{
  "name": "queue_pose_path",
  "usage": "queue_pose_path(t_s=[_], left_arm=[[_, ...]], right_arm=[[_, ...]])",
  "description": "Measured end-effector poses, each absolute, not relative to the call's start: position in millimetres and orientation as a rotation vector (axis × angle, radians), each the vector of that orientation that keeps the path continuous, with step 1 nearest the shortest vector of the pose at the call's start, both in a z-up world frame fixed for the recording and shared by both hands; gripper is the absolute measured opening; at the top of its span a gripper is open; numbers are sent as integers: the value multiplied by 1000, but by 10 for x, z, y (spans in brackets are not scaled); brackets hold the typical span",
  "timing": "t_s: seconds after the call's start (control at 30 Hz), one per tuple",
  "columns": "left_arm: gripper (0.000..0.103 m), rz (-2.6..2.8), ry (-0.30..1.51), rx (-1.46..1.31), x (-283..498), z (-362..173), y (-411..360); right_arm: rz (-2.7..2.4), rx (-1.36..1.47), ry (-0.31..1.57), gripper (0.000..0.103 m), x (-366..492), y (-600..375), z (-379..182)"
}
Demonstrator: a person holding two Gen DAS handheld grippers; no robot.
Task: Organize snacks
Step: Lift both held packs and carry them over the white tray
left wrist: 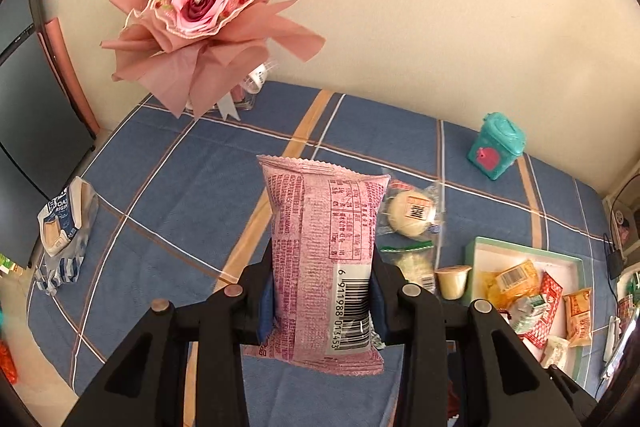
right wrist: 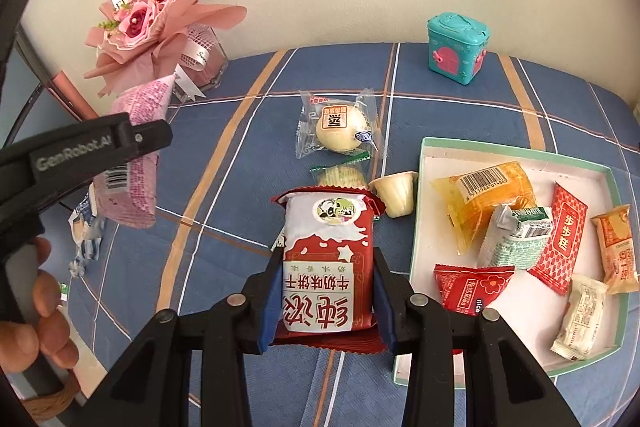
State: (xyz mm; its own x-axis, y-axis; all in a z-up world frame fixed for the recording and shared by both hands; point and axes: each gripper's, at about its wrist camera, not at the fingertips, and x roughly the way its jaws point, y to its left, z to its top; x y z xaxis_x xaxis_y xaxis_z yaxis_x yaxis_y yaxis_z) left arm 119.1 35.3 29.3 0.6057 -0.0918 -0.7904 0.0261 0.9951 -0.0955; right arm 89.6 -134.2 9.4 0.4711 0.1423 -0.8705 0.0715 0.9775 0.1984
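My left gripper (left wrist: 320, 291) is shut on a pink snack packet (left wrist: 324, 259) and holds it upright above the blue checked cloth; the packet also shows in the right wrist view (right wrist: 136, 163). My right gripper (right wrist: 326, 291) is shut on a red and white biscuit packet (right wrist: 326, 259), just left of the green-rimmed white tray (right wrist: 516, 149). The tray holds several wrapped snacks, among them an orange packet (right wrist: 488, 199) and a red sachet (right wrist: 560, 243). A round bun in clear wrap (right wrist: 340, 127), a green-edged packet (right wrist: 344, 175) and a small cream cup (right wrist: 396, 193) lie on the cloth.
A pink flower bouquet (left wrist: 204, 15) in a glass vase stands at the back left. A teal toy box (right wrist: 458, 47) stands at the back by the wall. A blue and white bag (left wrist: 64, 227) lies at the cloth's left edge. A dark screen (left wrist: 28, 131) is at far left.
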Motion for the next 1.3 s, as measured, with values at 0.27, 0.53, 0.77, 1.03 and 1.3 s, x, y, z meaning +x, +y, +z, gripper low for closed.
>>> queue_pose_path(t_s=[0.27, 0.53, 0.77, 1.03, 1.3], left_arm=[[40, -112, 902, -56, 1103, 343, 69], [40, -188, 911, 5, 1018, 318, -407], [40, -251, 908, 70, 907, 316, -823], [40, -306, 915, 144, 823, 229, -1217], [40, -300, 953, 206, 1046, -74, -1470]], right_arm=[[-9, 268, 1077, 42, 867, -1682, 101], [-117, 342, 1058, 42, 792, -2256, 128], [-196, 414, 1037, 42, 685, -2778, 162], [-285, 469, 1010, 42, 549, -3303, 170], [-334, 503, 1015, 42, 526, -3614, 21]])
